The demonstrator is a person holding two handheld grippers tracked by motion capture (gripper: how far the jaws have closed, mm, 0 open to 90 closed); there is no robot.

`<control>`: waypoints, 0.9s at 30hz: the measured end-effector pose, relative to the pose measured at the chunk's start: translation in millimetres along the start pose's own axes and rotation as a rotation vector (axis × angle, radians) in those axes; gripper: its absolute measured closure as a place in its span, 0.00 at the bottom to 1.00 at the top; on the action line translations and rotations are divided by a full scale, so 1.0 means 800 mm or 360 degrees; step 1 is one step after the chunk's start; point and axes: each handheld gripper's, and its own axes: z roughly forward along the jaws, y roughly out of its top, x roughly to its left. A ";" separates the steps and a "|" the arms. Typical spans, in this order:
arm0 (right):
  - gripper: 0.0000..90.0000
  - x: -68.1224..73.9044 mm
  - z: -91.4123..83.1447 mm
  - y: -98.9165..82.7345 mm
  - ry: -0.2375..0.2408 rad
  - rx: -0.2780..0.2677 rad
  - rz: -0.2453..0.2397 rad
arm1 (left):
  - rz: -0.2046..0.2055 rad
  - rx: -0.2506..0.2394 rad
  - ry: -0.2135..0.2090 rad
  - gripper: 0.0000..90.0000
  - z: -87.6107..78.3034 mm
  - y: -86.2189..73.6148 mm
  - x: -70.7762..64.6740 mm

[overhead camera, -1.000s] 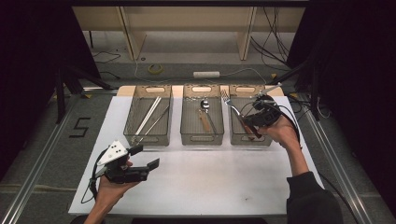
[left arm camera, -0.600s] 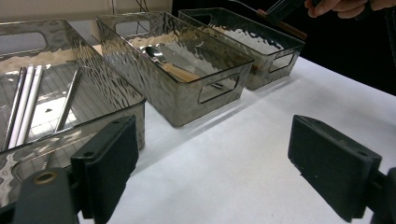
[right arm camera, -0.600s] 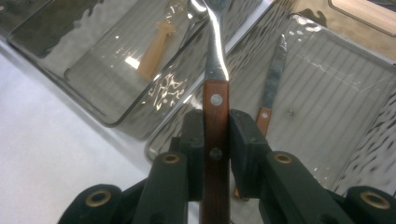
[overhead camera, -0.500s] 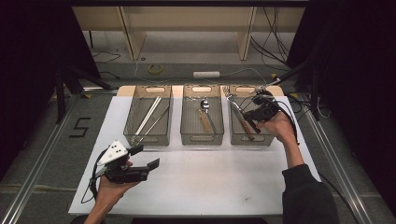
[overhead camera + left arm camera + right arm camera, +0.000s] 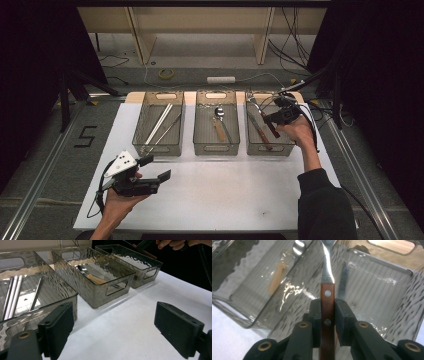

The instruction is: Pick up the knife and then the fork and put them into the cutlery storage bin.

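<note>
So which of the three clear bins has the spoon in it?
The middle bin: a wooden-handled spoon lies inside. The left bin holds chopsticks.

The desk (image 5: pixel 215 200) was a white-topped slab with a strip of bare wood showing along its far edge, and three clear, ripple-walled bins stood on it in a row across the far half, near one another but apart. The left bin (image 5: pixel 161 145) sat on the left side, the middle bin (image 5: pixel 216 147) in the centre and the right bin (image 5: pixel 252 145) toward the right edge, each with a cut-out handle slot in its end walls. The near half of the white top lay bare, save for a small dark speck (image 5: pixel 264 212) close to the front edge.
</note>
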 end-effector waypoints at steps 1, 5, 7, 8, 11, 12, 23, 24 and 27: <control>0.86 -0.002 0.001 0.000 -0.0006 -0.0003 0.0007 | 0.0002 0.0002 -0.0001 0.17 0.000 0.000 0.000; 0.86 -0.007 0.004 0.001 -0.0020 -0.0001 0.0031 | 0.0003 0.0001 -0.0001 0.17 0.000 0.000 0.000; 0.86 -0.008 0.005 0.002 -0.0031 0.0003 0.0041 | 0.0001 0.0000 0.0000 0.17 0.000 0.000 0.000; 0.86 -0.009 0.006 0.003 -0.0036 0.0000 0.0049 | 0.0003 0.0002 0.0000 0.17 0.000 0.000 0.000; 0.86 -0.011 0.009 0.003 -0.0045 0.0010 0.0059 | 0.0003 0.0002 -0.0002 0.17 0.000 0.000 0.000; 0.86 -0.012 0.010 0.003 -0.0051 0.0015 0.0071 | 0.0003 0.0003 -0.0002 0.17 0.000 0.000 0.000; 0.86 -0.015 0.026 0.002 -0.0106 0.0054 0.0113 | 0.0002 0.0000 -0.0005 0.17 0.000 0.000 0.000; 0.86 -0.015 0.027 0.001 -0.0111 0.0059 0.0123 | 0.0002 0.0000 -0.0003 0.17 -0.001 0.000 0.000; 0.86 -0.015 0.030 0.001 -0.0121 0.0059 0.0140 | 0.0004 0.0003 -0.0005 0.17 0.000 0.000 0.000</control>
